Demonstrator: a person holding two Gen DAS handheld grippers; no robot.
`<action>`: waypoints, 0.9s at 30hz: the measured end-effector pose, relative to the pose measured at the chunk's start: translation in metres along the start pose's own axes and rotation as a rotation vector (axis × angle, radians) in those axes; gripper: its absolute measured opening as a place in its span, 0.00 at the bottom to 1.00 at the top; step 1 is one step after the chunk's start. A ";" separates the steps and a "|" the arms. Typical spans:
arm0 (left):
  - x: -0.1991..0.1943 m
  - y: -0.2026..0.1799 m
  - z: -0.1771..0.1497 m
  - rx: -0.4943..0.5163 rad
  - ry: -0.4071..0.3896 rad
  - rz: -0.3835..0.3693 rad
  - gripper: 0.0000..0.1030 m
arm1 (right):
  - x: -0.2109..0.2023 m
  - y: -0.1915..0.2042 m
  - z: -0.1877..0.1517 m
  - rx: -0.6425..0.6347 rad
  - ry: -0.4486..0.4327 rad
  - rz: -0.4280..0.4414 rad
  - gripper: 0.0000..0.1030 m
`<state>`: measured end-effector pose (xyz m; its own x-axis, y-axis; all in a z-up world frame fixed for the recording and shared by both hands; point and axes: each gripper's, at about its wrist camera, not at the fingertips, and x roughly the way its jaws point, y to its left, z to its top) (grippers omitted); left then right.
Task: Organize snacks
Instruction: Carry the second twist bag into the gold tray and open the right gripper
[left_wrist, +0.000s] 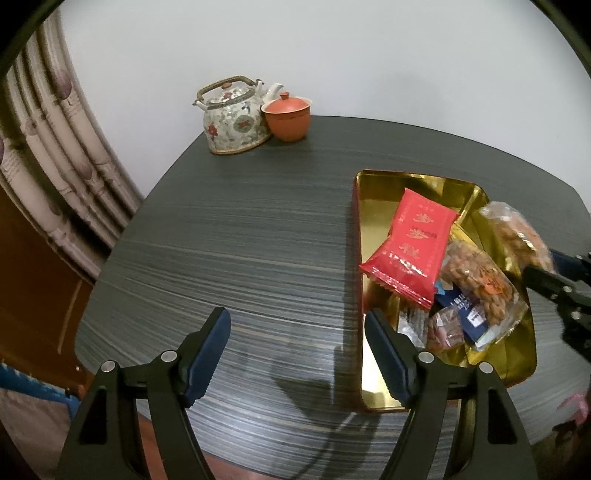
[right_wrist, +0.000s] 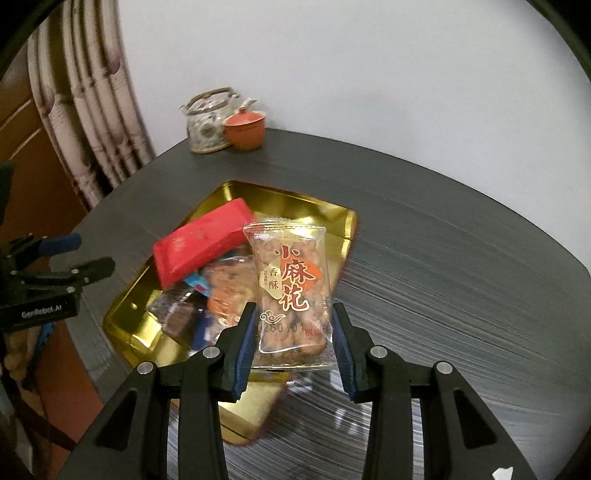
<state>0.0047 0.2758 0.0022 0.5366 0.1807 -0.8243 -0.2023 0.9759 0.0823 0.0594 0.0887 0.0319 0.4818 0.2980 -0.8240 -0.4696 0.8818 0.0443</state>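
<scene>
Right tongs (right_wrist: 291, 332): clamped on a clear snack packet (right_wrist: 290, 291), gripping its lower end from both sides; the packet stands upright between the pads, lifted above the near right part of the gold tray (right_wrist: 332, 218).
Left tongs (left_wrist: 297, 350): spread wide apart with nothing between them, over the bare table (left_wrist: 240, 240) just left of the tray; the right pad overlaps the tray's near left edge in the view.
Held packet writing: large red characters 小麻花, smaller 香酥 on a gold patch, and a printed number partly hidden by the pad.
Tray contents: a red packet (left_wrist: 410, 247) with gold characters too small to read lies on top at the left; beside it another clear packet of fried twists (left_wrist: 480, 280), a dark blue wrapper (left_wrist: 469, 314) with white lettering I cannot make out, and a small brown wrapped piece (left_wrist: 445, 328).
Gripper label: "GenRobot.AI" on the left tongs' body, seen from the right wrist.
Far corner of table: a floral teapot (left_wrist: 236, 122) touching an orange lidded cup (left_wrist: 288, 118).
</scene>
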 end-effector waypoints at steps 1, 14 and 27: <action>0.000 0.000 0.000 0.001 0.001 -0.001 0.73 | 0.004 0.006 0.002 -0.015 0.002 -0.002 0.35; 0.003 -0.008 -0.002 0.023 0.010 -0.006 0.74 | 0.033 0.019 0.010 -0.024 0.027 -0.009 0.36; 0.002 -0.015 -0.004 0.044 0.008 -0.008 0.74 | 0.027 0.024 0.009 -0.004 0.007 0.017 0.62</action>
<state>0.0055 0.2615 -0.0031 0.5315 0.1725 -0.8293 -0.1622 0.9817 0.1002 0.0677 0.1211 0.0162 0.4687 0.3101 -0.8271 -0.4809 0.8750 0.0556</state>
